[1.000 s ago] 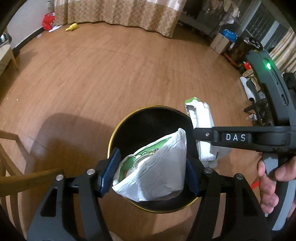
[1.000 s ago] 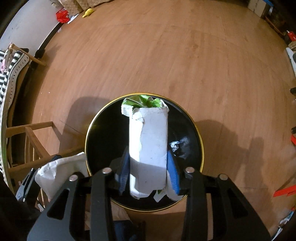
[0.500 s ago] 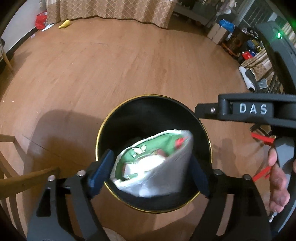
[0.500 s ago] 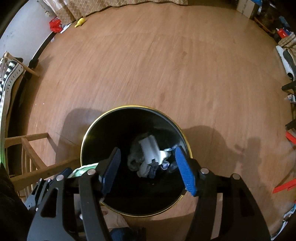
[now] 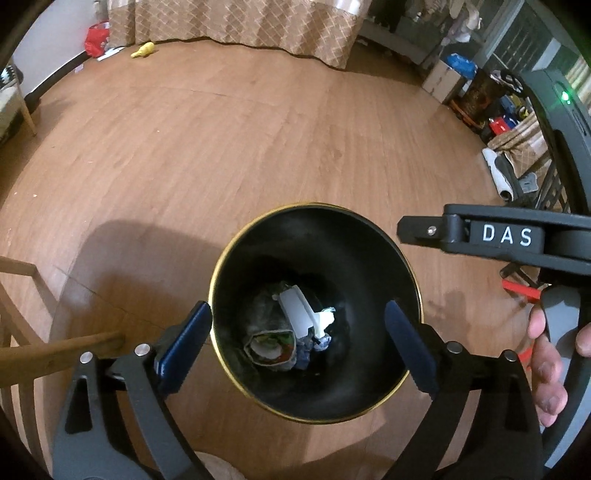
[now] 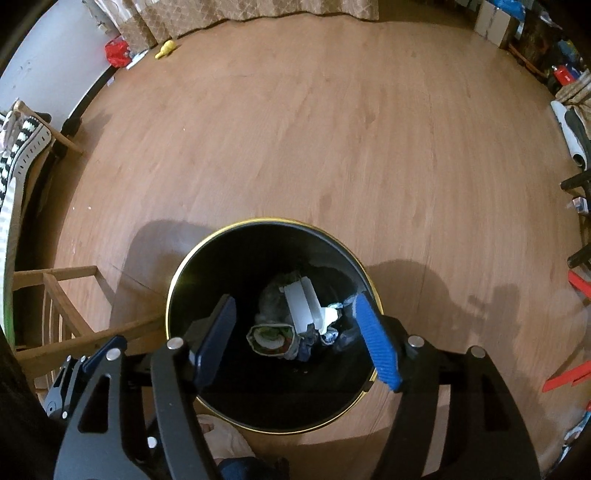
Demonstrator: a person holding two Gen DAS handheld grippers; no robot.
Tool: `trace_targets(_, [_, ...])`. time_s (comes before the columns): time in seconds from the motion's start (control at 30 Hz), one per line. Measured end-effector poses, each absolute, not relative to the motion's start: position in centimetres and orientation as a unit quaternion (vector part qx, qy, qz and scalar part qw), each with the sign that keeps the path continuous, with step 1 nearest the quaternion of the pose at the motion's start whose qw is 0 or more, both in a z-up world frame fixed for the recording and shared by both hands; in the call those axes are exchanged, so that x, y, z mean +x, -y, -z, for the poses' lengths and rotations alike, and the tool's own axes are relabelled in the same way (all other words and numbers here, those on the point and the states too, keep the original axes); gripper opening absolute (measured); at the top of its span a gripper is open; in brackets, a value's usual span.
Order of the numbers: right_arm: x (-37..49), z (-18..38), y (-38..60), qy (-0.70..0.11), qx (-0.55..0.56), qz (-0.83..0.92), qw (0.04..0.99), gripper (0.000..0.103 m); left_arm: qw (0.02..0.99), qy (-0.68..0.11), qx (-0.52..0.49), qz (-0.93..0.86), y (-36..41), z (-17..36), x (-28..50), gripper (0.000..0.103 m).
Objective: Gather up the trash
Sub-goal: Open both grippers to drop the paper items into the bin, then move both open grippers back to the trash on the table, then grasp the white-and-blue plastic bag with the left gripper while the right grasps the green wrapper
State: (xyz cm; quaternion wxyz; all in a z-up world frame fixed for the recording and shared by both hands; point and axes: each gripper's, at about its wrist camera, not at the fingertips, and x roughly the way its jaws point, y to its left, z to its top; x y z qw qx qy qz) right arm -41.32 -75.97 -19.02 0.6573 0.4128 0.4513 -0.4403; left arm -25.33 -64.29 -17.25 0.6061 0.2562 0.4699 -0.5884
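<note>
The floor (image 5: 229,147) is brown wood boards and fills most of both views. At the top of the left wrist view a patterned beige curtain (image 5: 240,22) hangs down to the floor, with a small yellow thing (image 5: 143,49) and a red bag (image 5: 96,37) near it in the upper left. Boxes and clutter (image 5: 480,92) stand in the upper right. A wooden chair frame (image 6: 55,306) is at the lower left of the right wrist view.

The black bin (image 5: 373,391) with a thin gold rim stands on the floor in the lower middle of both views. The trash lies at its bottom: a crumpled green and white packet (image 5: 271,345) and a white carton (image 5: 295,310) just beside it, touching.

My left gripper (image 5: 295,339) hangs above the mouth of the bin, its blue pads spread wide to almost the width of the bin, with nothing between them. My right gripper (image 6: 295,338) is also above the bin, opened wide and holding nothing; the trash is seen far below, between its fingers.

In the left wrist view, my right hand (image 5: 550,354) grips the handle at the right edge, and on the side of that gripper I read the white letters "DAS" (image 5: 506,235).
</note>
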Motion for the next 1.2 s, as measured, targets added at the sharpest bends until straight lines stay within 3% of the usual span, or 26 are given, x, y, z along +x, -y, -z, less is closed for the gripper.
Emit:
trace_targets(0.13, [-41.0, 16.9, 75.3, -0.423, 0.4, 0.453, 0.675, 0.073, 0.629, -0.441, 0.26, 0.585, 62.0, 13.8, -24.2, 0.093])
trace_targets(0.3, [-38.1, 12.0, 72.9, -0.37, 0.363, 0.45, 0.727, 0.073, 0.681, -0.4, 0.231, 0.569, 56.5, 6.9, -20.3, 0.093])
trace_targets(0.43, [-33.4, 7.8, 69.1, -0.335, 0.333, 0.403, 0.784, 0.073, 0.735, -0.369, 0.178, 0.541, 48.6, 1.0, -15.0, 0.094])
trace_targets(0.63, [-23.0, 3.2, 59.3, -0.329, 0.269, 0.273, 0.863, 0.073, 0.827, -0.364, 0.107, 0.415, 35.7, -3.3, -5.9, 0.095])
trace_targets(1.0, [-5.7, 1.8, 36.3, -0.399, 0.241, -0.045, 0.883, 0.073, 0.907, -0.381, -0.009, 0.179, 7.6, -3.6, 5.4, 0.095])
trace_targets(1.2, [-0.4, 4.7, 26.4, -0.466, 0.229, -0.136, 0.844, 0.071, 0.901, -0.409, -0.017, 0.143, 1.3, -1.1, 7.9, 0.095])
